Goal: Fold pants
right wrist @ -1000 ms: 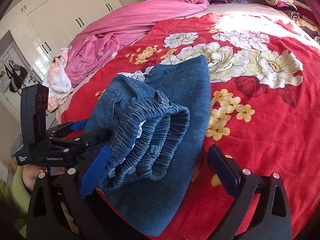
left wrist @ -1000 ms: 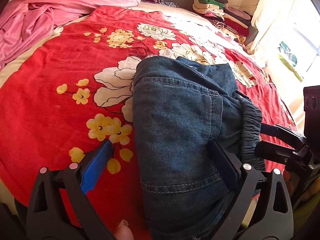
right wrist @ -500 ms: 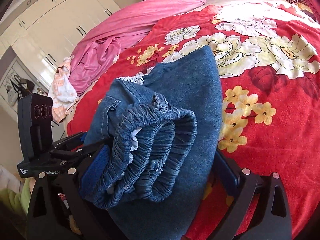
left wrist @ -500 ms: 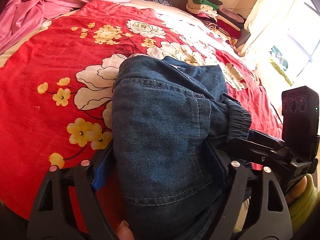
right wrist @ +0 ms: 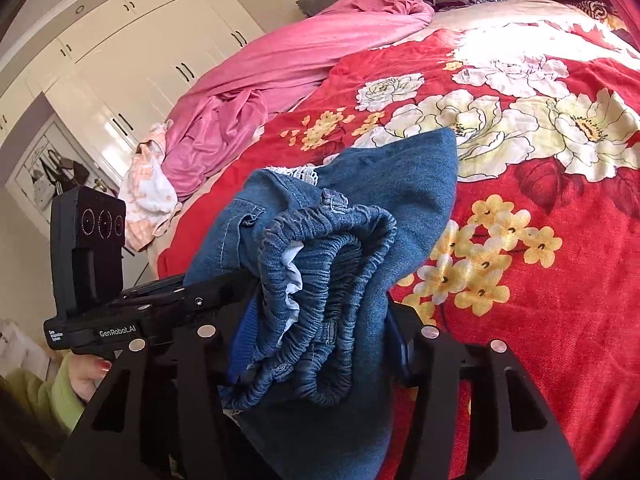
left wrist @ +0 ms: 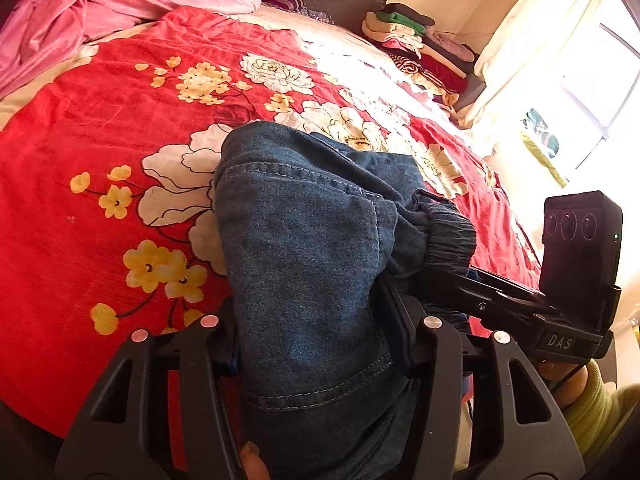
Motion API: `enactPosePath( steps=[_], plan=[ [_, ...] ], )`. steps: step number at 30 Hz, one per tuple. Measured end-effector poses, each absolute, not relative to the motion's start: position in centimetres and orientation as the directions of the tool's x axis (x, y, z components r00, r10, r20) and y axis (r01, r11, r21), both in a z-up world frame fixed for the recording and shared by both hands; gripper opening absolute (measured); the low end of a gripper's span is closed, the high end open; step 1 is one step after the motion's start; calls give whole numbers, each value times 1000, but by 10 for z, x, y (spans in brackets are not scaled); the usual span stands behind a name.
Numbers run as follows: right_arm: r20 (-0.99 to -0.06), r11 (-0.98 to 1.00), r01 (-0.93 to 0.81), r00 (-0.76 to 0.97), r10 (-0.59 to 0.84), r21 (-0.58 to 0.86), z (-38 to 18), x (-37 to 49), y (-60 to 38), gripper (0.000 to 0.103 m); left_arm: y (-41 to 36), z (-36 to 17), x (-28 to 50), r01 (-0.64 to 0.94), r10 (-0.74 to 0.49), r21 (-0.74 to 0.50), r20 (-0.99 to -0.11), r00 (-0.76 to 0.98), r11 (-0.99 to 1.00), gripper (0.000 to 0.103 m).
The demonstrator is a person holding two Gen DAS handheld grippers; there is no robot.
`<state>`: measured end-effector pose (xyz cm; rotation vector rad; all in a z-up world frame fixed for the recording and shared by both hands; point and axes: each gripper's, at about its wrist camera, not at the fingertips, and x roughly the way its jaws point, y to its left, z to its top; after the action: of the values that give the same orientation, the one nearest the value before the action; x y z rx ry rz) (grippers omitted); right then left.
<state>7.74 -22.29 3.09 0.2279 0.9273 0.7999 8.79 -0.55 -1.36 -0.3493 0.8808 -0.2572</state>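
Note:
The folded blue denim pants [left wrist: 304, 248] lie in a thick bundle on the red floral bedspread [left wrist: 100, 128]. My left gripper [left wrist: 316, 340] is shut on the bundle's near end, the denim squeezed between its fingers. My right gripper [right wrist: 320, 340] is shut on the gathered elastic waistband [right wrist: 332, 264] end of the pants [right wrist: 400, 184]. Each gripper shows in the other's view: the right one [left wrist: 500, 300] at the waistband, the left one [right wrist: 160, 304] at the far side of the bundle.
A pink blanket [left wrist: 100, 12] is heaped at the head of the bed. A stack of folded clothes [left wrist: 420, 48] sits at the far corner by the curtain. White wardrobes [right wrist: 140, 60] stand beyond the bed's other side.
Both grippers have moved in on the bundle and closed on it: a second ago their jaws stood wide around the denim, now they pinch it. The bundle is slightly lifted and bunched.

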Motion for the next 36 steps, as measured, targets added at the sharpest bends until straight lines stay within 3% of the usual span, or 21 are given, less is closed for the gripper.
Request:
enactPosePath(
  steps=[20,36],
  plan=[
    [-541,678,-633,444,714,375,93,112,-197,51,8,48,121,113,-319,-344,-635,704,932,44],
    [-540,699,-644,485,688,312,93,177,-166,51,26,53,183,83,-247,-275,-640,727,958,44]
  ],
)
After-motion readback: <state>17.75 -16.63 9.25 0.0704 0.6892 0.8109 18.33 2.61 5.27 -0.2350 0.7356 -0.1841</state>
